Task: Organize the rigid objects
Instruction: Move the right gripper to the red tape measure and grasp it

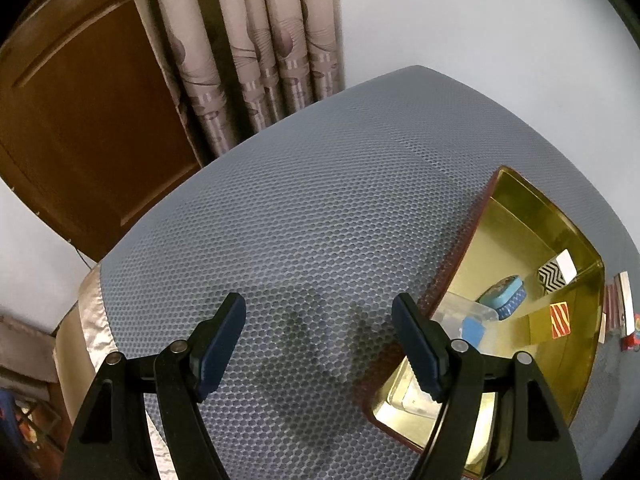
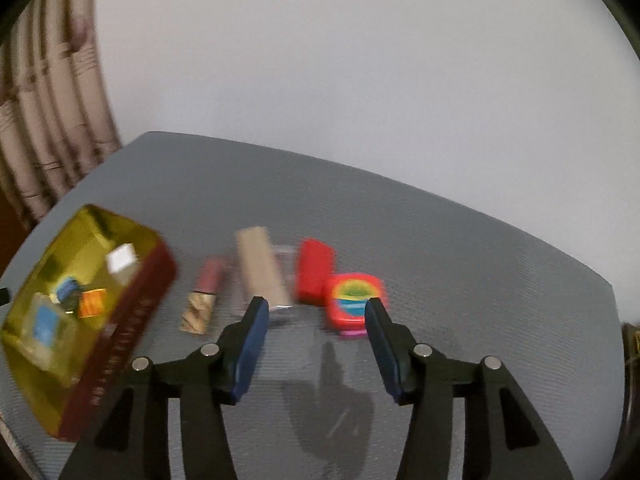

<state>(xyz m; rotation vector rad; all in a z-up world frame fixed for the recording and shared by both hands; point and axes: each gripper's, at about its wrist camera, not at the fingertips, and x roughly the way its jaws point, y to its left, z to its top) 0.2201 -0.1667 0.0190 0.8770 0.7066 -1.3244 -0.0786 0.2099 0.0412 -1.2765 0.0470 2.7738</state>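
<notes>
A tin [image 1: 520, 216] with a gold inside and dark red outside sits on the right of the mat. It holds a small blue tin [image 1: 503, 290], a black-and-white zigzag box [image 1: 554, 274], an orange striped box [image 1: 560, 320] and a clear box [image 1: 468, 318]. My left gripper [image 1: 318, 304] is open and empty over the mat, its right finger above the tin's near corner. In the blurred right wrist view the tin [image 2: 132, 320] lies at left. A maroon tube [image 2: 204, 296], beige box [image 2: 262, 268], red case [image 2: 314, 270] and colourful red tin [image 2: 354, 300] lie just beyond my open, empty right gripper [image 2: 316, 304].
A grey honeycomb mat [image 1: 320, 200] covers the table, whose edges drop off left and far. Behind stand a patterned curtain [image 1: 260, 40], a brown wooden door [image 1: 80, 120] and a white wall. More small items [image 1: 622, 312] lie right of the tin.
</notes>
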